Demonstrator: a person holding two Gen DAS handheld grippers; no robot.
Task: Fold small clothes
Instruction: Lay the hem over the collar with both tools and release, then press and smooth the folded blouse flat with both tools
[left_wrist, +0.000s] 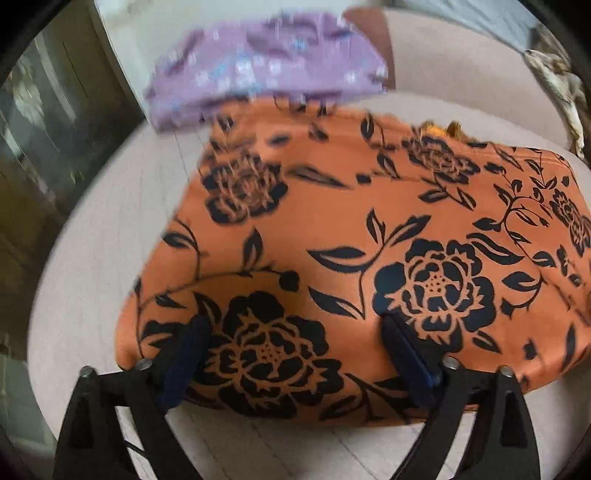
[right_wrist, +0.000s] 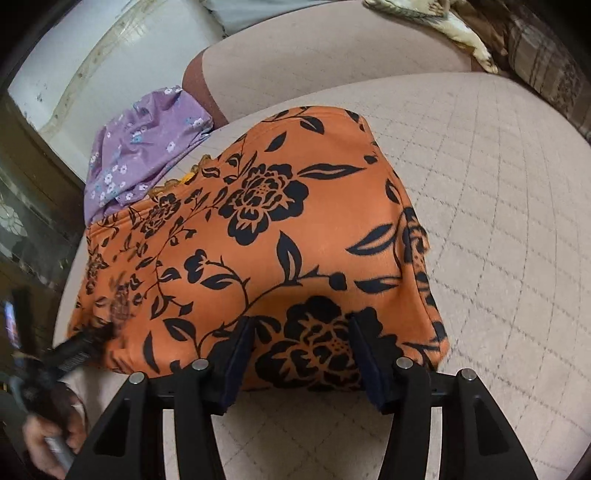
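Observation:
An orange garment with black flowers lies folded flat on a pale quilted cushion. It also shows in the right wrist view. My left gripper is open, its fingertips resting over the garment's near edge. My right gripper is open too, its fingers over the near right corner. The left gripper shows blurred at the garment's left edge in the right wrist view.
A folded purple floral garment lies behind the orange one, at the cushion's far left. A patterned cloth lies at the back right. Dark furniture stands to the left. Bare quilted cushion extends to the right.

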